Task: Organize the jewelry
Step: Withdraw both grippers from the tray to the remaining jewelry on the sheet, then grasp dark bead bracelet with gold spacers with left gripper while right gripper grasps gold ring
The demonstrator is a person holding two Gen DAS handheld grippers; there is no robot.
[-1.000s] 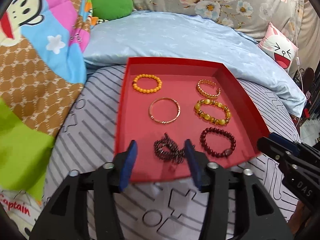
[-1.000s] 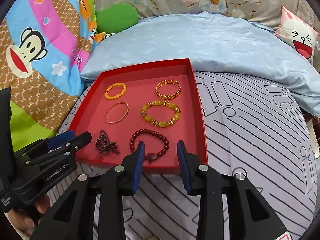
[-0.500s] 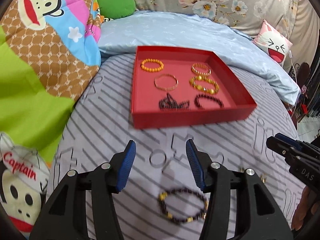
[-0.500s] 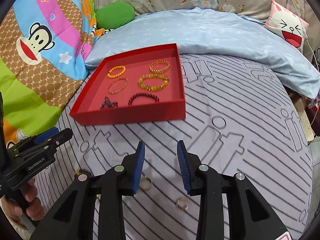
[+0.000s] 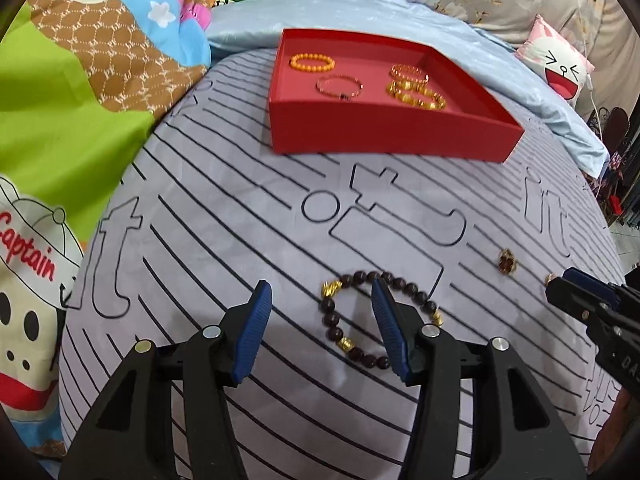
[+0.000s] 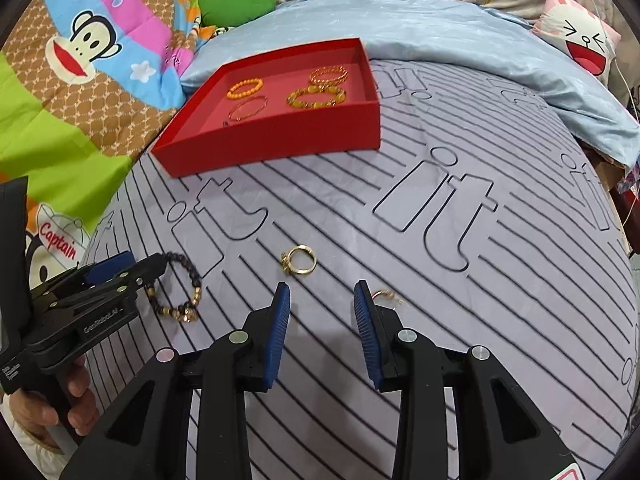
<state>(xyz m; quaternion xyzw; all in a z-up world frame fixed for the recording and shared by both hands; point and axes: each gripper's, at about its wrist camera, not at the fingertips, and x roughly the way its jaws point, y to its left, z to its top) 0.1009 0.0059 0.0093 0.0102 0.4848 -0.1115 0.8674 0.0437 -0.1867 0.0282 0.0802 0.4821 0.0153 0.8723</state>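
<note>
Jaws of the left gripper (image 5: 322,316) stand apart and empty, a dark beaded bracelet (image 5: 374,316) lying under its right finger. Ahead of the right gripper (image 6: 322,306), likewise parted and empty, rests a gold ring (image 6: 300,262); a red tray (image 6: 280,140) sits farther ahead-left.

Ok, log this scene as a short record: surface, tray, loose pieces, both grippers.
surface: striped grey bedsheet
tray: red tray holding bracelets, four visible
loose pieces: dark bead bracelet, gold ring, small gold piece
left gripper: open, empty, right finger over the bracelet
right gripper: open, empty, above the sheet near the gold ring
</note>
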